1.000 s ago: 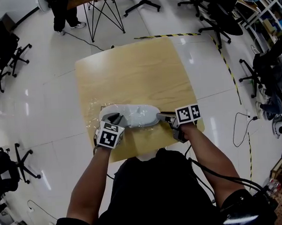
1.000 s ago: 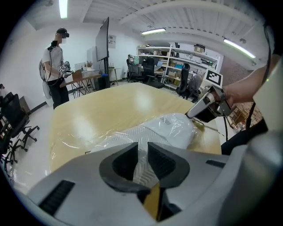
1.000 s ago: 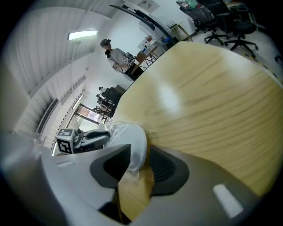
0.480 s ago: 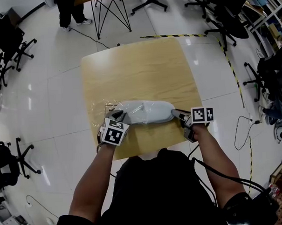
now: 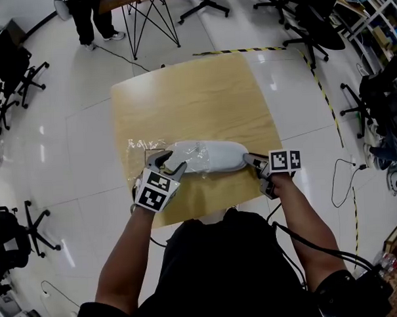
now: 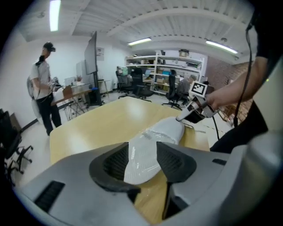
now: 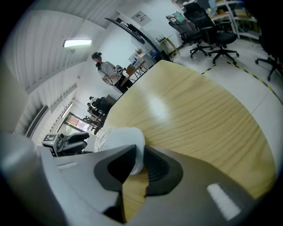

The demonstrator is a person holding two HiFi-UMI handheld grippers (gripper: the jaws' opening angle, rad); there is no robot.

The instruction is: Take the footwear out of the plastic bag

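Observation:
A white shoe (image 5: 208, 156) lies on its side on the wooden table (image 5: 196, 95), its left part still inside a clear plastic bag (image 5: 140, 150). My left gripper (image 5: 167, 164) is at the bag end; its jaws are opening, and the wrapped shoe (image 6: 154, 139) lies loosely between them. In the left gripper view that gripper (image 6: 141, 161) frames the shoe's sole. My right gripper (image 5: 250, 161) is shut on the shoe's bare right end. The right gripper view shows its pads (image 7: 138, 165) pinching the white shoe (image 7: 121, 139), with crinkled plastic bag (image 7: 101, 137) beyond.
Both grippers work near the table's front edge (image 5: 207, 210). Office chairs (image 5: 10, 64) ring the table on a white floor. A person (image 5: 91, 21) stands by a wire-legged table at the far side. Yellow-black tape (image 5: 236, 51) runs along the floor behind.
My right gripper closed on the shoe's end and drew it a little to the right. My left gripper's jaws, pinched on the bag end before, have spread apart.

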